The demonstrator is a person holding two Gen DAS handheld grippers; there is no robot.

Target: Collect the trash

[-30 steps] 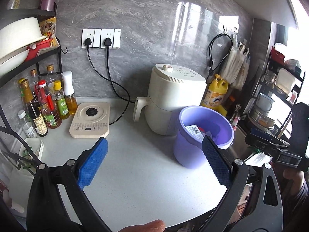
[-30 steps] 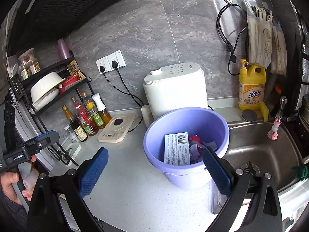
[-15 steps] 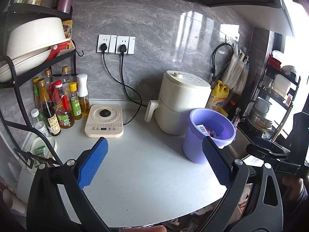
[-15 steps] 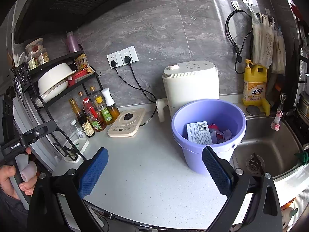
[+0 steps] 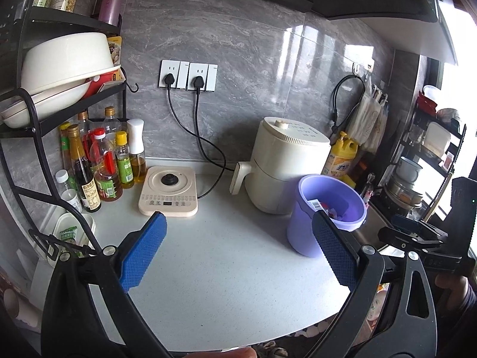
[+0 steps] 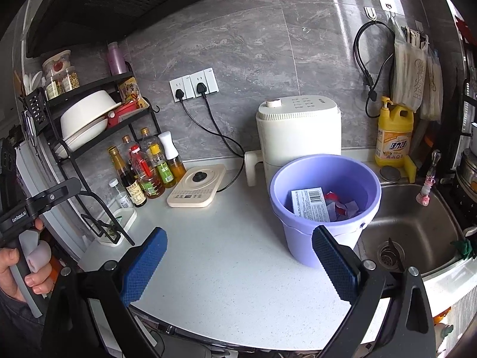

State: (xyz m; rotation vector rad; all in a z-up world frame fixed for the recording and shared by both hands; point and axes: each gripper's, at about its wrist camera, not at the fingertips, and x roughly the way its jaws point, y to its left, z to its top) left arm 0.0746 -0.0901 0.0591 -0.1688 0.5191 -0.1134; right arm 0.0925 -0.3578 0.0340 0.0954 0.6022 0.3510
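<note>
A purple bucket [image 6: 325,208] stands on the white counter [image 6: 226,265] beside the sink. Inside it lie a white barcoded packet [image 6: 310,204] and crumpled red and white scraps. It also shows in the left wrist view [image 5: 325,211]. My right gripper [image 6: 238,265] is open and empty, held back over the counter's front edge, left of the bucket. My left gripper [image 5: 238,256] is open and empty, well back from the counter, with the bucket behind its right finger.
A cream air fryer [image 6: 298,137] stands behind the bucket, a flat cream cooker [image 6: 196,189] to its left. Sauce bottles [image 6: 143,167] and a black dish rack [image 6: 89,125] fill the left. A steel sink [image 6: 417,232] and yellow detergent bottle [image 6: 393,137] are right.
Both grippers have pulled back and away from the bucket, so the bucket looks smaller and more of the counter shows. Both stay open and empty.
</note>
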